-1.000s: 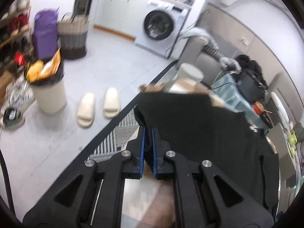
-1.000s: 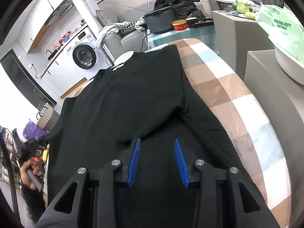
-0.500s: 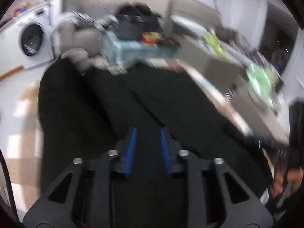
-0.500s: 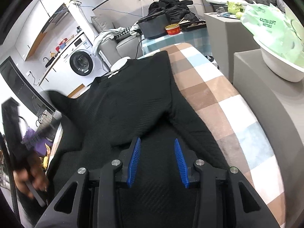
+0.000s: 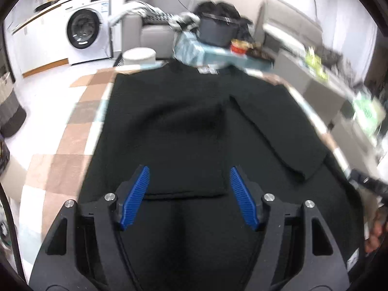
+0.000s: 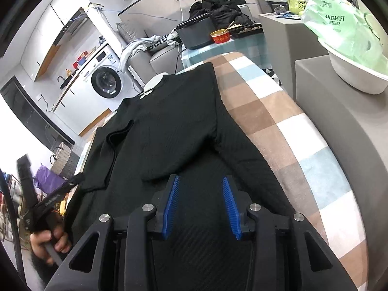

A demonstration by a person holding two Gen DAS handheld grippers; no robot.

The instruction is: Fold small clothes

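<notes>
A black sweater (image 5: 174, 121) lies flat on the checked blanket (image 5: 72, 145), collar at the far end. Its left sleeve (image 5: 184, 160) is folded over the body, with the cuff just ahead of my left gripper (image 5: 189, 189). That gripper hovers over the hem; its jaws are opening and nothing is between them. The right sleeve (image 6: 242, 150) lies slanted down the sweater's right side. My right gripper (image 6: 201, 194) rests low over the sweater (image 6: 169, 121) near the hem, jaws partly apart and gripping nothing. In the right wrist view, a hand (image 6: 46, 240) holds the left gripper (image 6: 55, 194) at the left edge.
A grey cabinet (image 6: 339, 121) stands close on the right, bearing a white bowl (image 6: 351, 77) with a green wipes pack. Beyond the blanket are a side table with a black pot (image 6: 196, 34) and a red bowl, a sofa, a washing machine (image 5: 84, 29), and a woven basket (image 5: 9, 116).
My left gripper, shut on the sleeve at the left edge, swung it across the sweater, let it go and opened wide. The right gripper has kept still.
</notes>
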